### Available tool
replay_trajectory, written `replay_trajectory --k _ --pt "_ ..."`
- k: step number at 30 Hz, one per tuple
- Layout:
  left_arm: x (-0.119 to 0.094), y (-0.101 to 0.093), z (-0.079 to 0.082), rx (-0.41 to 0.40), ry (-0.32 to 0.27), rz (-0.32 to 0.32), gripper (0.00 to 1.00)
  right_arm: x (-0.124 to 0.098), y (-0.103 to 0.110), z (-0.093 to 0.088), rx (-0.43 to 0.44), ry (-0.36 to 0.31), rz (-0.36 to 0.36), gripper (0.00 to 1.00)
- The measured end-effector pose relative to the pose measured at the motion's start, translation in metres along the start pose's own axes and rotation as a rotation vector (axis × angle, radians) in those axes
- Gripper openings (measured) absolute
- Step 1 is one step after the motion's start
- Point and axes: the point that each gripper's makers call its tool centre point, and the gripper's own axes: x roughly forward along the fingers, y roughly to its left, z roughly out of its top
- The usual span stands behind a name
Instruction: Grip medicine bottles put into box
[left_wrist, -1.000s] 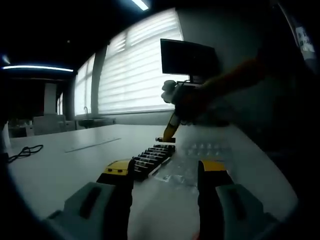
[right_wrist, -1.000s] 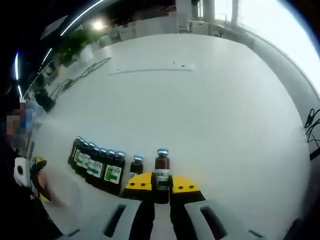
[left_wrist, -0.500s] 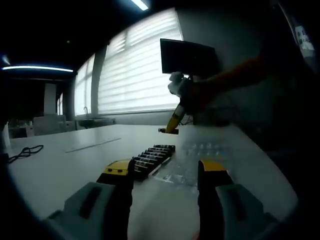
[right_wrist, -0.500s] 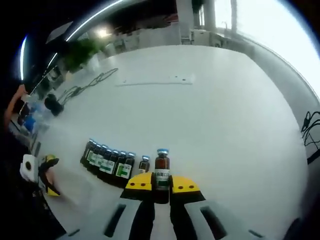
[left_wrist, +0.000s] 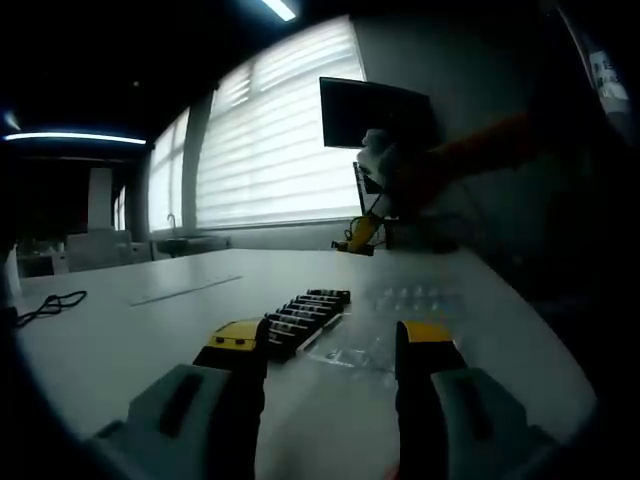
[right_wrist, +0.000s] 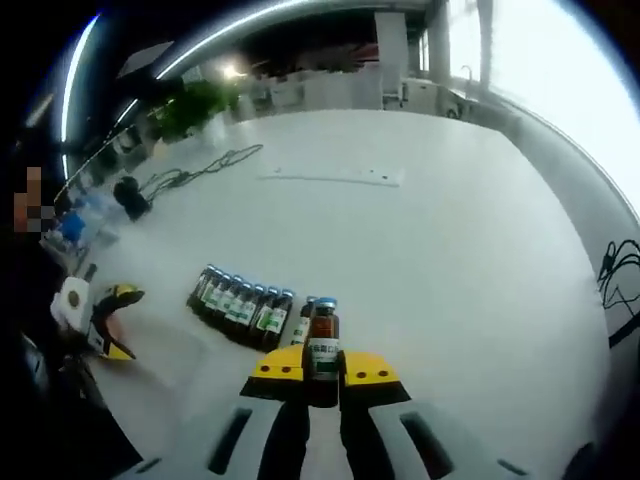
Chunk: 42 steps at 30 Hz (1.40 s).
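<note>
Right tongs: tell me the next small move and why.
Probably carry the bottle toward the clear tray beside the row of bottles. The right tongs are shut on it, lifted above the table; the left tongs are open, holding nothing.

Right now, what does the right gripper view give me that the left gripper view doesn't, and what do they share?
Right gripper view: the right gripper shut on a brown bottle, green labels on the row of bottles, the left gripper at the left. Left gripper view: the open left gripper, a dark monitor, window blinds. Shared: the white table, the bottle row, a black cable.
</note>
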Motion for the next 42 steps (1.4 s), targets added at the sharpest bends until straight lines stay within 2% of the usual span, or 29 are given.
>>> replay_trajectory --k 8,12,18,20,22,24,27,28,34,39,42 --pt "0.0 0.0 0.0 0.001 0.0 -0.001 0.43 -0.016 0.018 -0.003 -0.051 -0.034 0.037 0.07" --pt "0.0 -0.001 0.0 0.002 0.0 -0.003 0.43 -0.02 0.023 -0.006 -0.106 -0.046 0.058 0.07" --pt "-0.001 -0.005 0.002 0.014 -0.007 -0.018 0.43 -0.028 0.026 -0.016 -0.146 -0.058 0.092 0.07" --pt "-0.001 -0.008 0.003 0.052 -0.01 -0.007 0.43 -0.03 0.026 -0.018 -0.158 -0.064 0.1 0.07" --pt "-0.004 -0.013 0.006 0.101 -0.019 -0.001 0.43 -0.033 0.03 -0.02 -0.222 -0.075 0.125 0.07" --pt "-0.007 -0.017 0.005 0.065 -0.014 -0.007 0.43 -0.034 0.032 -0.024 -0.232 -0.064 0.136 0.07" --pt "-0.015 -0.019 0.007 0.043 -0.023 0.015 0.43 -0.034 0.033 -0.027 -0.249 -0.058 0.153 0.07" --pt "-0.016 -0.021 0.007 0.041 -0.022 0.011 0.43 -0.035 0.034 -0.028 -0.282 -0.062 0.164 0.07" --pt "-0.014 -0.024 0.006 0.059 -0.018 -0.003 0.41 -0.037 0.035 -0.032 -0.291 -0.062 0.187 0.07" --pt "-0.014 -0.023 0.006 0.039 -0.023 -0.012 0.41 -0.038 0.035 -0.039 -0.296 -0.059 0.195 0.07" --pt "-0.014 -0.025 0.005 0.047 -0.017 -0.019 0.41 -0.04 0.041 -0.044 -0.356 -0.055 0.216 0.07"
